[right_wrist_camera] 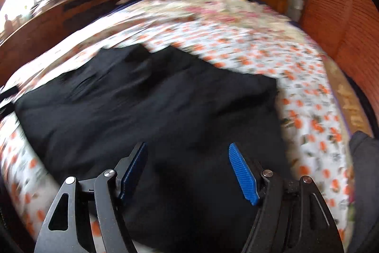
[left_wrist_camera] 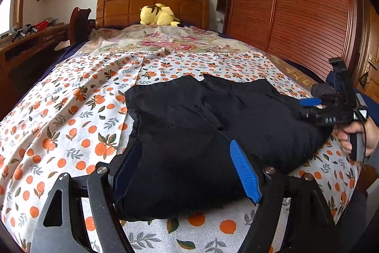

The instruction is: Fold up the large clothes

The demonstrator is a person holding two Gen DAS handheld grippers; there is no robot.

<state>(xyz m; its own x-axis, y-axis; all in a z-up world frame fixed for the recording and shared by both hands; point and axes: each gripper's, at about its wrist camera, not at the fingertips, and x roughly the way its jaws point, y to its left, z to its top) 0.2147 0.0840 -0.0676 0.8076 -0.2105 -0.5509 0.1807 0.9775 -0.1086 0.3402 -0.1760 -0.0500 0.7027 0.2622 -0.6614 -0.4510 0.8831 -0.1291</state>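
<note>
Garment: your black garment (left_wrist_camera: 189, 125) lies in a folded, bunched heap on the near half of the bed, on the orange-print sheet (left_wrist_camera: 71, 110) (what kind of clothing it is cannot be told).
Left gripper: your left gripper (left_wrist_camera: 187, 172) stands spread wide, its blue pads (left_wrist_camera: 245, 172) on either side of the garment's near edge, with cloth filling the space between them; no pinch shows.
Right gripper: your right gripper (right_wrist_camera: 188, 172) is spread too, hovering over the near right part of the black cloth (that view is badly blurred). In the left view it sits at the garment's right edge, with your right hand (left_wrist_camera: 360, 136) on its handle.
Bed: a pink floral cover (left_wrist_camera: 165, 39) lies beyond the orange print, and a yellow plush toy (left_wrist_camera: 157, 14) rests against the wooden headboard (left_wrist_camera: 118, 6).
Surroundings: a slatted wooden wardrobe (left_wrist_camera: 296, 4) stands right of the bed, a desk (left_wrist_camera: 30, 37) left.
</note>
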